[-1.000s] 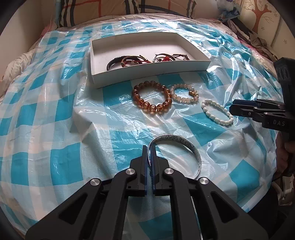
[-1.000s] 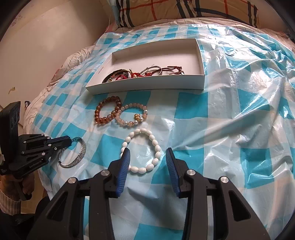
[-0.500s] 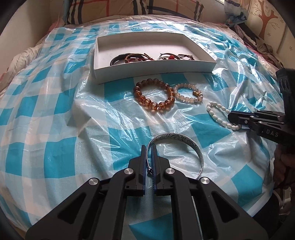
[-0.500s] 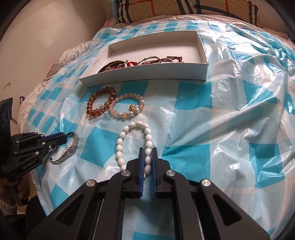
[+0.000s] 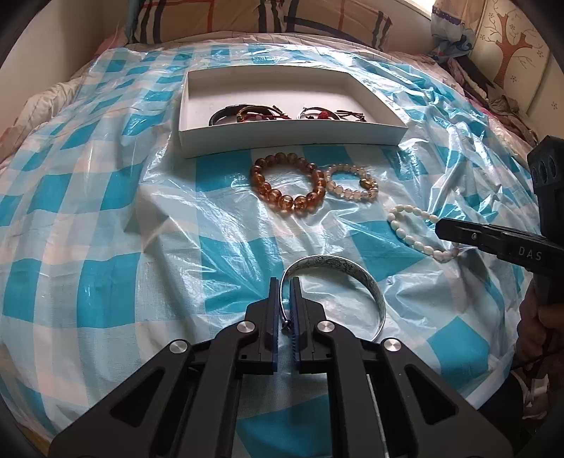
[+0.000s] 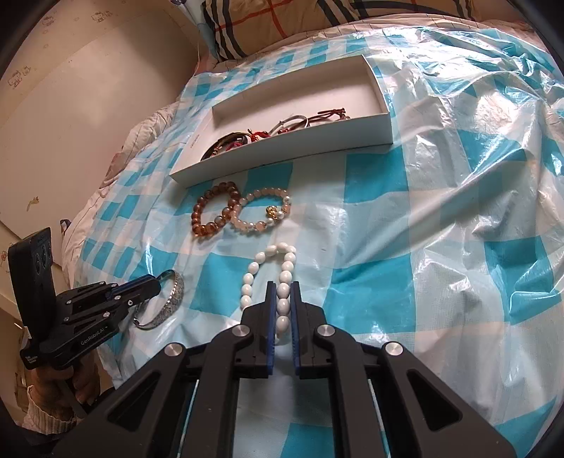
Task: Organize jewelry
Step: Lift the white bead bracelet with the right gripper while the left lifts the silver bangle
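Note:
My left gripper [image 5: 284, 282] is shut on the near end of a silver bangle [image 5: 338, 267], which curves off to the right over the blue checked plastic sheet. My right gripper [image 6: 282, 286] is shut on the near side of a white bead bracelet [image 6: 252, 271], now squeezed into a narrow loop. In the left wrist view that gripper [image 5: 440, 229] comes in from the right, holding the white bracelet [image 5: 409, 222]. An amber bead bracelet [image 5: 287, 183] and a pale pink bead bracelet [image 5: 350, 183] lie side by side in front of a white tray [image 5: 289, 139] holding several cord bracelets.
The plastic sheet [image 5: 105, 211] covers a bed and is wrinkled, most of all on the right [image 6: 493, 141]. Plaid pillows [image 5: 264, 17] lie behind the tray. A wall [image 6: 70, 105] stands to the left. A hand in a knit sleeve [image 6: 53, 401] holds the left gripper.
My right gripper has closed from open onto the white bead bracelet, pinching it into a narrow loop. The left gripper has stayed shut on the silver bangle in the same place.

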Action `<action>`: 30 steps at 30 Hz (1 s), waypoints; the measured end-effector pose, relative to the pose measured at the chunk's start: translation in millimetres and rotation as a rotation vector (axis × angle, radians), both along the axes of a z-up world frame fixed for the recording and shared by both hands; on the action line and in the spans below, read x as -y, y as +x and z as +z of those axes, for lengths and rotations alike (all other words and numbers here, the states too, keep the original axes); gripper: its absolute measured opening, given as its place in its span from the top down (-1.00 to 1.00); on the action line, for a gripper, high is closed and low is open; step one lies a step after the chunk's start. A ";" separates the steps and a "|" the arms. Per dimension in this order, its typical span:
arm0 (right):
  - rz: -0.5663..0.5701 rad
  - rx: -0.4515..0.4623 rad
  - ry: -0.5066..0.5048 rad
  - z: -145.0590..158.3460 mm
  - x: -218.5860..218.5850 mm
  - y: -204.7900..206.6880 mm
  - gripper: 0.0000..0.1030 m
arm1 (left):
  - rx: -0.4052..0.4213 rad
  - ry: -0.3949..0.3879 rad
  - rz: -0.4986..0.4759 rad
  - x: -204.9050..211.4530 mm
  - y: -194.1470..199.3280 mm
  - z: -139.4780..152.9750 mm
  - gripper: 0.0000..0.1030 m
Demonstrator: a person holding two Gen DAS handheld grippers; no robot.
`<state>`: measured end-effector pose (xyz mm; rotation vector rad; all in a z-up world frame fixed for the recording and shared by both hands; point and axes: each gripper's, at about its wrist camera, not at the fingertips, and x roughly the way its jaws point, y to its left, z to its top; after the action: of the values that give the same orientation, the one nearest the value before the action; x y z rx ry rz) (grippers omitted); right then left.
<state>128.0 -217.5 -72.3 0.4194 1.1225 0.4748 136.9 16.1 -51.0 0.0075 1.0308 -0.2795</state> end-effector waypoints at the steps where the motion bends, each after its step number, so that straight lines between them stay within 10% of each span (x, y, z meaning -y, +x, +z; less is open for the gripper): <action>1: -0.002 0.012 0.006 4.4 0.2 -1.1 0.83 | 0.006 -0.001 -0.003 0.9 -2.0 1.6 0.93; 30: -0.058 0.265 0.147 110.5 17.2 -62.7 0.84 | 0.193 -0.102 0.012 -9.0 -58.8 99.6 0.93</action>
<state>65.3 -234.7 38.2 0.4997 0.8206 0.5468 78.1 25.1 48.7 -0.0623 0.8241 -0.3139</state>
